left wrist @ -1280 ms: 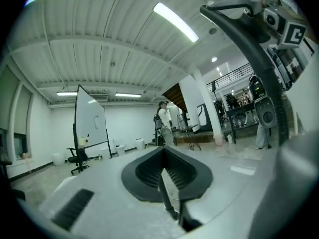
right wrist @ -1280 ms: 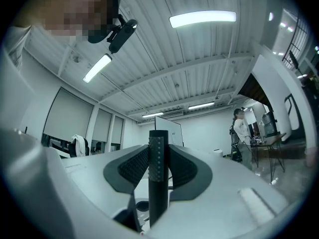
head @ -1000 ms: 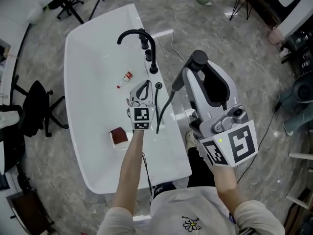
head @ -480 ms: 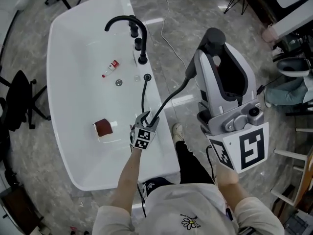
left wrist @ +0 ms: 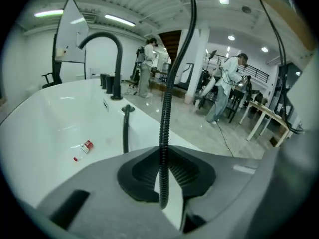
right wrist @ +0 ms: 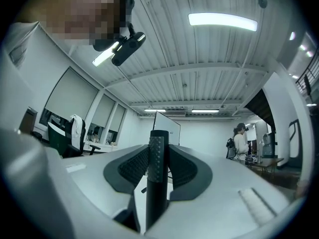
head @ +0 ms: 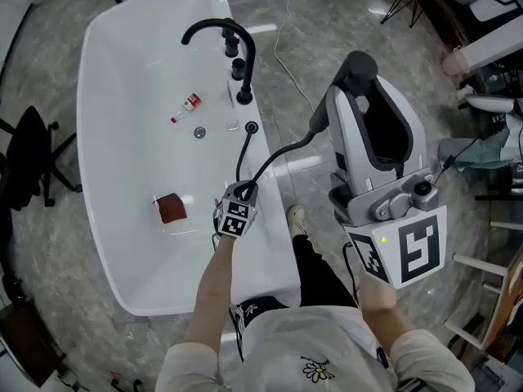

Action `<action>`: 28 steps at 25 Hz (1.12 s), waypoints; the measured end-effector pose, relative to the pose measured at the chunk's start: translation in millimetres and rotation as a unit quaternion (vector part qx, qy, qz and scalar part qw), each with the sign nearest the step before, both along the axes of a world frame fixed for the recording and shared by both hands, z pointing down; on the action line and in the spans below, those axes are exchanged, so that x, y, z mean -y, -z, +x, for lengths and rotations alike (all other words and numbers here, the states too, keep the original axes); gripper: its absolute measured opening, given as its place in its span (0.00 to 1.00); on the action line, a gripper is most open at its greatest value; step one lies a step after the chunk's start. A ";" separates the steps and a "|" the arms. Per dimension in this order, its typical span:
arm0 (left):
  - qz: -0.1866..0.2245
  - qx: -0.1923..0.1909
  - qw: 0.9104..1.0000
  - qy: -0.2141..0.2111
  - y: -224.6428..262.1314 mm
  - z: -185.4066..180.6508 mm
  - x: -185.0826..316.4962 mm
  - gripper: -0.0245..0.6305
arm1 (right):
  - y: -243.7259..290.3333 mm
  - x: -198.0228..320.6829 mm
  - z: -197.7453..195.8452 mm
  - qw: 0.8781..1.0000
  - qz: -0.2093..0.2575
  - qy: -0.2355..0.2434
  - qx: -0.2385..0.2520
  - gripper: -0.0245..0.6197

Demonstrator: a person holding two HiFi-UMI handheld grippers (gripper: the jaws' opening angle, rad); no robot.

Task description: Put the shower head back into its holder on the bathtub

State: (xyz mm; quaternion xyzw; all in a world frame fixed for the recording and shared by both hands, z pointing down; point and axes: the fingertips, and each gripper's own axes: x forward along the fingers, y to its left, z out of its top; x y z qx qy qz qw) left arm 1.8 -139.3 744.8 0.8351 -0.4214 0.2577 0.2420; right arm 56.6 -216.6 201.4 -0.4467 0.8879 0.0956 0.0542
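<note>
In the head view my right gripper [head: 359, 96] is shut on the black shower head [head: 360, 65] and holds it up at the right of the white bathtub [head: 106, 219]. The right gripper view has the ribbed black handle [right wrist: 156, 173] clamped between the pads. A black ribbed hose [head: 274, 158] sags from the head down to a round fitting [head: 251, 126] on the tub rim, just below the black faucet [head: 237, 51]. My left gripper [head: 242, 191] sits over the rim, jaws closing, pads against the hose [left wrist: 165, 118].
In the tub lie a small red-capped bottle [head: 188, 106], a drain [head: 199, 132] and a brown block [head: 171, 207]. A white cable [head: 282, 31] runs across the grey floor. Black chairs [head: 29, 166] stand to the left. People stand in the background [left wrist: 227, 86].
My left gripper has dropped from above the tub near the faucet to the near rim, where its jaws now close around the hose. The right gripper still holds the shower head up.
</note>
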 end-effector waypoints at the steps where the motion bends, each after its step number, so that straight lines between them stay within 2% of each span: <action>1: 0.020 0.001 1.000 0.015 10.7 -8.0 14.3 0.12 | 2.6 -0.2 -2.9 1.000 0.006 -0.002 -0.003 0.24; 5: 0.108 0.016 0.993 0.050 71.5 -39.0 82.7 0.12 | 15.7 -2.4 -8.3 0.999 0.031 -0.015 -0.004 0.24; 9: 0.196 0.019 0.977 0.082 144.7 -58.5 138.1 0.11 | 25.5 -8.8 0.4 0.999 0.042 -0.030 -0.002 0.24; 11: 0.243 0.011 0.965 0.094 188.2 -64.2 161.5 0.11 | 31.9 -12.3 6.0 0.998 0.046 -0.035 0.006 0.24; 14: 0.316 -0.011 0.944 0.100 260.1 -60.4 185.7 0.11 | 43.1 -18.6 14.2 0.998 0.053 -0.036 0.025 0.24; 18: 0.405 -0.041 0.911 0.073 349.3 -36.9 196.1 0.11 | 54.8 -27.7 20.7 0.996 0.066 -0.034 0.042 0.24; 21: 0.443 -0.064 0.892 0.058 388.9 -17.5 196.3 0.11 | 56.2 -31.6 25.6 0.996 0.068 -0.031 0.051 0.24; 25: 0.457 -0.102 0.883 0.036 418.1 10.1 195.7 0.11 | 55.4 -33.6 31.0 0.996 0.069 -0.029 0.051 0.24; 28: 0.491 -0.095 0.866 0.019 430.6 23.3 206.9 0.11 | 52.3 -29.4 33.0 0.996 0.069 -0.029 0.047 0.24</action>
